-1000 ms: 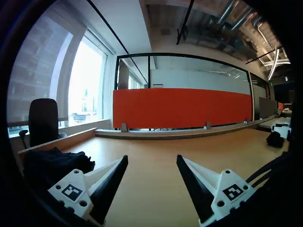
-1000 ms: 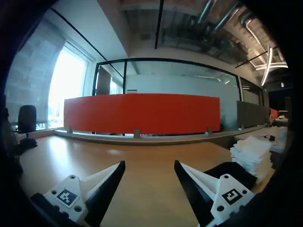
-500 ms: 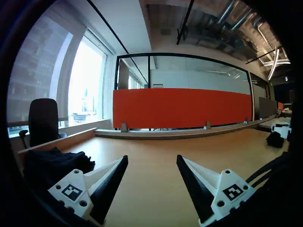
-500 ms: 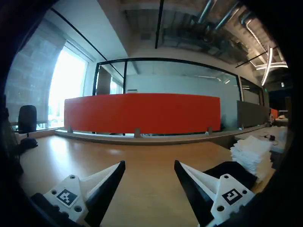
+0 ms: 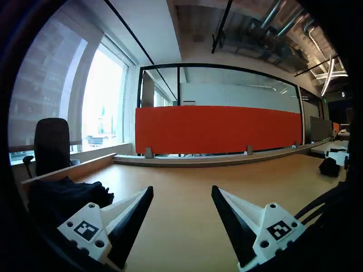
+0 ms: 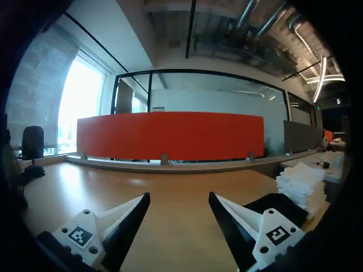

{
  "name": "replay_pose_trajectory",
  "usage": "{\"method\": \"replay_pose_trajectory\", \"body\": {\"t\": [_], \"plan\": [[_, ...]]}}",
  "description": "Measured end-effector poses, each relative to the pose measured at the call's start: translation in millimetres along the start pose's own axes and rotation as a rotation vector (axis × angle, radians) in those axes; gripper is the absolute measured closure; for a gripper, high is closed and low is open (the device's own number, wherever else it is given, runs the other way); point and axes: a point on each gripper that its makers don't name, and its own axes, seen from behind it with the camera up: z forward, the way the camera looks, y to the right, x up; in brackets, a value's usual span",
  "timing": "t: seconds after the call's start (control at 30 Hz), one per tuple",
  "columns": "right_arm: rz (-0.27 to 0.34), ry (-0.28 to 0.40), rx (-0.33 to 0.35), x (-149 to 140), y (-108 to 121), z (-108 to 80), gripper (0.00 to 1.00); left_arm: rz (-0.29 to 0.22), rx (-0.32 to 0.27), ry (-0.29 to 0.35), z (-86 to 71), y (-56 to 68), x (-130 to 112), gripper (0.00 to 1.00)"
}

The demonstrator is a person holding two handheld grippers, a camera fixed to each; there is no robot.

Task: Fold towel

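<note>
The desk (image 5: 190, 226) takes up the whole lower half of both views, a pale wood top running away from me to a low ledge. Behind that ledge stands the orange screen (image 5: 218, 129), a broad band across the middle of the frame, with glass walling above it. The window (image 5: 102, 106) glares bright at the left of the left gripper view. Below it, at the far left, a black chair (image 5: 51, 144) stands past the desk's end panel.

In the lower left of the left gripper view a dark heap (image 5: 63, 196) of cloth lies on the desk, just beside my left-hand finger; I cannot tell whether they touch. The towels (image 6: 303, 185) are a white folded stack at the right edge of the right gripper view, sitting on the desk. A black cloth (image 6: 277, 205) lies flat just in front of that stack, partly behind my right-hand finger in that view.

My left gripper (image 5: 181, 189) hangs low over the desk at the bottom of its view, fingers spread wide with bare wood between them and nothing held. My right gripper (image 6: 179, 196) is the same at the bottom of its view: wide apart and empty.
</note>
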Motion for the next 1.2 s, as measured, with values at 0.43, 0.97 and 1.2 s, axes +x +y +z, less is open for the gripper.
{"method": "replay_pose_trajectory", "body": {"t": [0.43, 0.97, 1.2], "plan": [[0.000, 0.000, 0.000, -0.9, -0.4, -0.1, 0.00, -0.001, 0.000, 0.001, 1.4, 0.5, -4.7, 0.05], [0.000, 0.000, 0.000, -0.5, -0.3, 0.3, 0.00, -0.002, 0.000, 0.001, 2.8, 0.5, -7.7, 0.05], [0.000, 0.000, 0.000, -0.4, -0.3, 0.3, 0.00, -0.005, -0.001, 0.001, 2.5, 0.1, -8.5, 0.05]]}}
